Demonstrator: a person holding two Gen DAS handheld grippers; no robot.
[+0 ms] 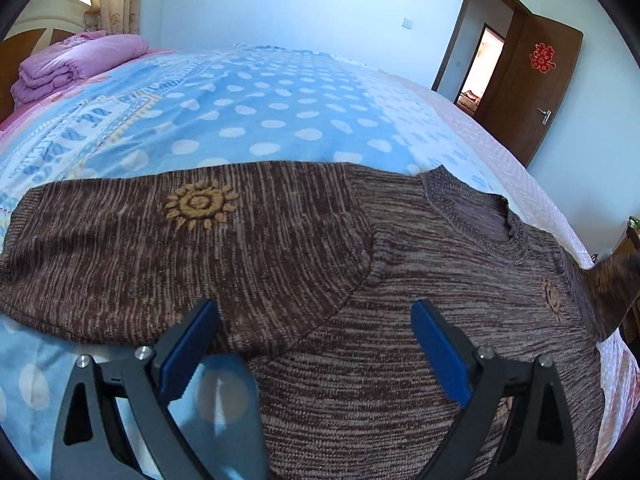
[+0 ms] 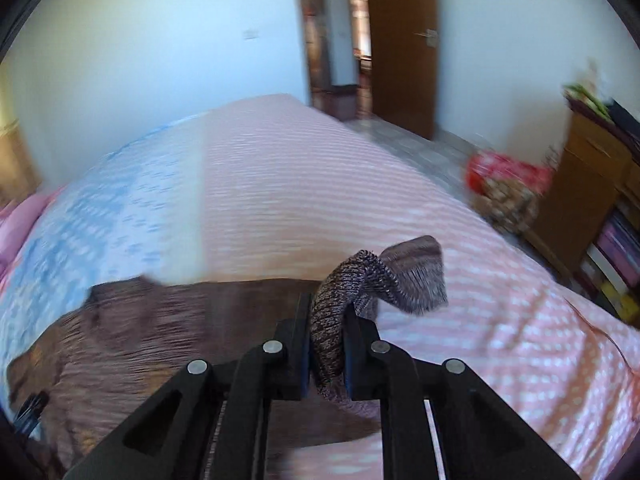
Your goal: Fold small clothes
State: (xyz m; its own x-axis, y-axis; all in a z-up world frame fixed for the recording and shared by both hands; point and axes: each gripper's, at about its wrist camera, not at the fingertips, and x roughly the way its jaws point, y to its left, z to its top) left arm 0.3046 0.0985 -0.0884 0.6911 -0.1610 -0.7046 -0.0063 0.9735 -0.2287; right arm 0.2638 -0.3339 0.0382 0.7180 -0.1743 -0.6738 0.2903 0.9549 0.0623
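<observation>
Grippers both tilt down toward the bed (image 1: 280, 112). My left gripper (image 1: 316, 320) hangs over the brown sweater (image 1: 248, 248), jaws spread wide, nothing between them. My right gripper (image 2: 326, 344) has its jaws pinching a bunched sleeve cuff (image 2: 400, 276), lifted clear of the bedspread. I see the sweater lying flat on the bed, one sleeve folded across its front.

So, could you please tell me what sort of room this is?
Most likely a home bedroom: a bed under a dotted blue cover, a folded purple quilt by the headboard, and a wooden door.
</observation>
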